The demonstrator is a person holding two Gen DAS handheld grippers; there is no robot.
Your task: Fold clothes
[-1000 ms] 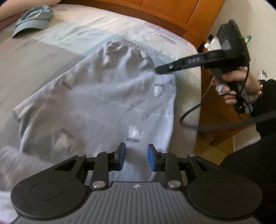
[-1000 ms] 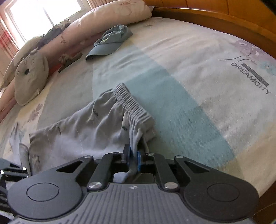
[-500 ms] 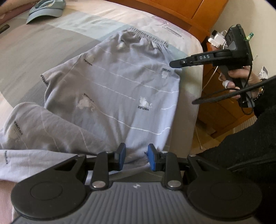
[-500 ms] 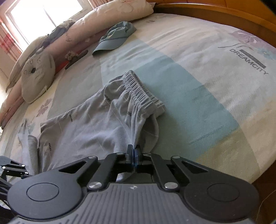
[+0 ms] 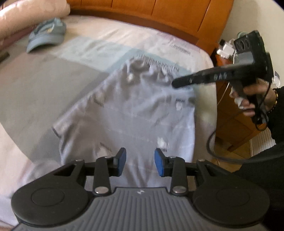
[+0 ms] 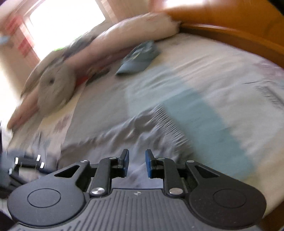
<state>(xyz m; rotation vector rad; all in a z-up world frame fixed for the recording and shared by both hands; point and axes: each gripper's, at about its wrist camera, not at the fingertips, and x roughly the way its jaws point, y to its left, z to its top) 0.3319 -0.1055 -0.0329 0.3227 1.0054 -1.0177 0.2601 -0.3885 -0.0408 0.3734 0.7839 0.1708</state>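
Both grippers hang over the bed, and both have their blue pads spread apart with nothing between them. From its own camera the left gripper [image 5: 139,162] sits low over the near end of the grey shorts [image 5: 134,110], its two pads wide apart above the cloth. From its own camera the right gripper [image 6: 136,163] is over the shorts [image 6: 142,136] too, close to the stretchy waistband [image 6: 168,122], with a smaller gap between its pads — cloth shows through the gap but is not pinched.

In the left view the right gripper [image 5: 177,83] shows from the side as a long black arm. Its tip is right by the waistband corner of the shorts, but the picture is too blurry to say if it touches. A hand [image 5: 252,99] with a dark sleeve holds its handle, and a black cable [image 5: 211,142] loops down from it.

The shorts lie spread out flat on the bed sheet [image 5: 35,85], with the waistband [image 5: 159,62] at the far end and the legs coming toward the left gripper. They have little white pictures and thin pale lines on them. They rest near the right edge of the bed, partly on a blue-green patch of the sheet [image 6: 204,124].

Farther back, a blue cap [image 5: 46,33] lies on the sheet, well apart from the shorts. Pink pillows [image 6: 124,37] and a round grey cushion [image 6: 53,88] sit along the far side. A wooden bed frame [image 5: 159,16] curves behind — orange-brown and shiny.

Both pictures are smeared, the right one most of all.
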